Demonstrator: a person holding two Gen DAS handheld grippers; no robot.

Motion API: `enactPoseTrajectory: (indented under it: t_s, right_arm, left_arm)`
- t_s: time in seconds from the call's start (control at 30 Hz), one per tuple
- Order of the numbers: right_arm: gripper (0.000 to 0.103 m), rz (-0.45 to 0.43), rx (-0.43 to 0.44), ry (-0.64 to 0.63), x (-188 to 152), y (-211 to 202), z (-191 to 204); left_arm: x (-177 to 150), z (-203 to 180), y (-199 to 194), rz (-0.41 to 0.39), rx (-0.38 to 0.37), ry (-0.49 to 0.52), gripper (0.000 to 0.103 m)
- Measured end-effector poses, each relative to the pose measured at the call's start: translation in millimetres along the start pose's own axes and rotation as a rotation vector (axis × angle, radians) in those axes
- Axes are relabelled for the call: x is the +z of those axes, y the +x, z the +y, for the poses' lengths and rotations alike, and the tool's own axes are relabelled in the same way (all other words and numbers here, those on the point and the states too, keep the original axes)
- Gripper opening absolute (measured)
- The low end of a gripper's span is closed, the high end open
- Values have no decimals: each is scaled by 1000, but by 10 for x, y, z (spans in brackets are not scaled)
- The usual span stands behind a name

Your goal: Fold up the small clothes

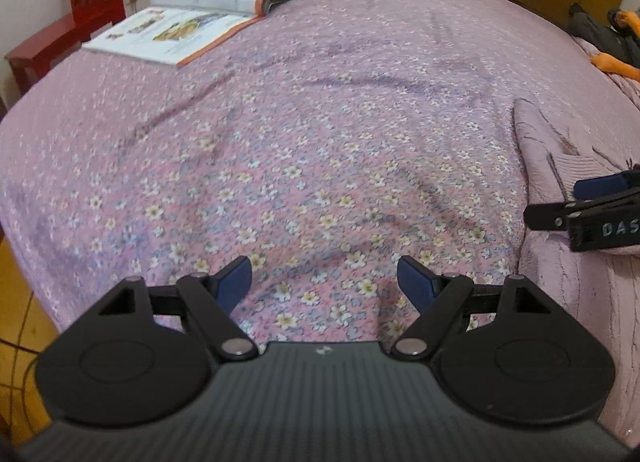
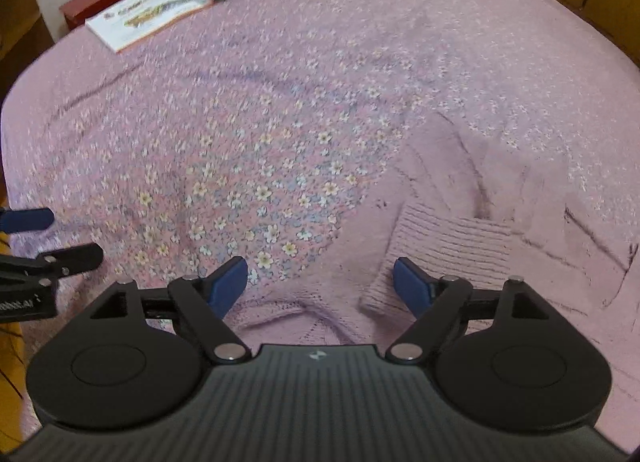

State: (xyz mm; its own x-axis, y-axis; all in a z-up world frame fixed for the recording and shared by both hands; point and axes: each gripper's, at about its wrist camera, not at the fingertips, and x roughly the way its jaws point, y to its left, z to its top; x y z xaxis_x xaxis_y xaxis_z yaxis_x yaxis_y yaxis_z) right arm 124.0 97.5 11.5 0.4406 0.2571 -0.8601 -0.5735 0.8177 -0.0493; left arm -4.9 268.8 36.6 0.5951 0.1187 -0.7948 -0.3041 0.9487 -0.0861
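Blue-padded jaws of the right gripper [image 2: 320,282] stand spread wide with nothing between them, hanging just above a pink knitted garment [image 2: 472,221] that lies on the bed [image 2: 360,21]. Its ribbed cuff [image 2: 448,246] sits right beside the gripper's right finger, and the sleeve runs up from it toward the body of the piece. The left gripper [image 1: 324,282] is likewise spread and empty, poised over bare floral bedspread, well to the left of the garment, whose edge shows at the right of its view.

Judging by the soft folds and fuzzy rib, the knit should be light, limp and stretchy; it will sag and drag on the bedspread rather than hold a shape, and is not fragile. A pinch through the thick ribbed cuff or along a hem would likely give the firmest purchase, while a grip on the loose body would probably bunch it. Colour is close to the bedspread, so edges are hard to pick out.

No containers are in view. An open magazine [image 1: 192,21] lies at the far corner of the bed, with a red chair [image 1: 80,1] beyond it
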Motion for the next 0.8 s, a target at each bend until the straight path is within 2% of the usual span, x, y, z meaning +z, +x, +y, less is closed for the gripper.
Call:
enactPoseTrajectory:
  t_s: [0.13, 0.3, 0.5, 0.67, 0.73, 0.77, 0.8]
  right_arm:
    - [85, -30, -49, -41, -7, -63, -15]
    - [85, -58, -58, 84, -33, -204, -337]
    - [81, -6, -47, 152, -77, -70, -558]
    - [64, -25, -107, 90, -154, 113, -413]
    - [47, -32, -137, 57, -170, 115, -355]
    - [30, -38, -136, 58, -161, 88, -351]
    - [19, -66, -144, 80, -135, -22, -382]
  left_arm:
    - [-24, -23, -26, -9, -2, 28, 81]
    - [0, -63, -5, -11, -11, 32, 81]
    - [69, -163, -19, -21, -26, 29, 81]
    - [64, -281, -83, -37, -24, 68, 81]
    - [58, -344, -95, -39, -21, 81, 81]
    - [60, -380, -100, -41, -19, 88, 81]
    - [63, -419, -99, -43, -16, 93, 81]
